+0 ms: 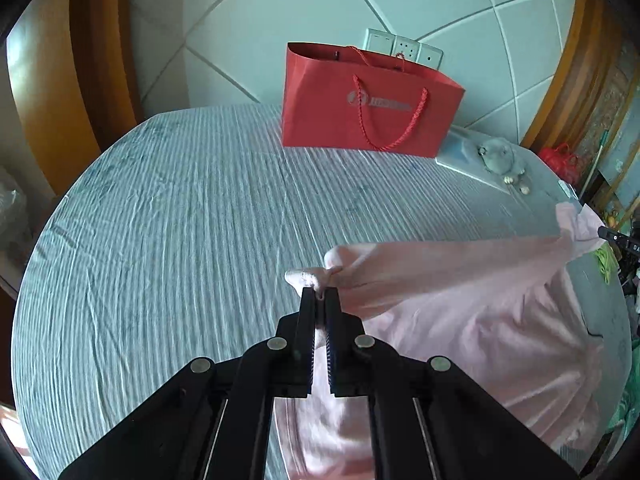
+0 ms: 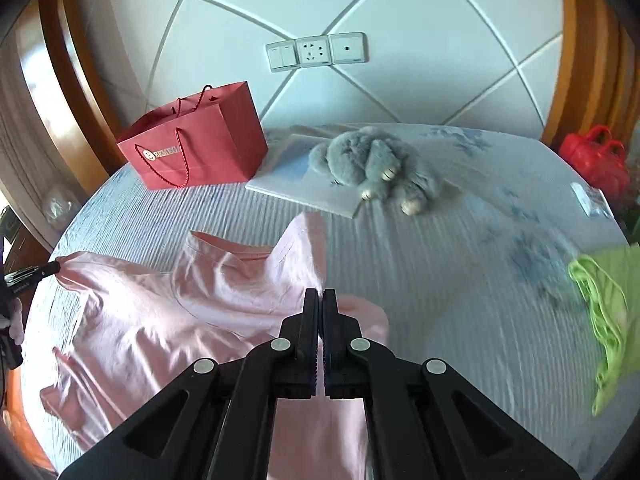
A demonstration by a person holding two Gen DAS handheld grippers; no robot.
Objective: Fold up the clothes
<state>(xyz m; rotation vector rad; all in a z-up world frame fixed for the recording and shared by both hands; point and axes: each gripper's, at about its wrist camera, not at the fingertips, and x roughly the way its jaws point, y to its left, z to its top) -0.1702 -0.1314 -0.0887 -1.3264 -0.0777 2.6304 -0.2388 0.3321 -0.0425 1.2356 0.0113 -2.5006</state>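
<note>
Left wrist view shows the left gripper (image 1: 319, 293) pinching the pale pink cotton shirt (image 1: 460, 320); right gripper (image 2: 319, 294) clamps its other corner. Spreading step; next, lay it flat toward twelve o'clock on the striped bed (image 1: 180, 220).

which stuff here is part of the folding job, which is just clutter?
Job:
pink shirt
left tongs, shut on it
right tongs, shut on it
green garment, probably next

Clutter:
red paper bag
grey plush toy
red handbag
</note>
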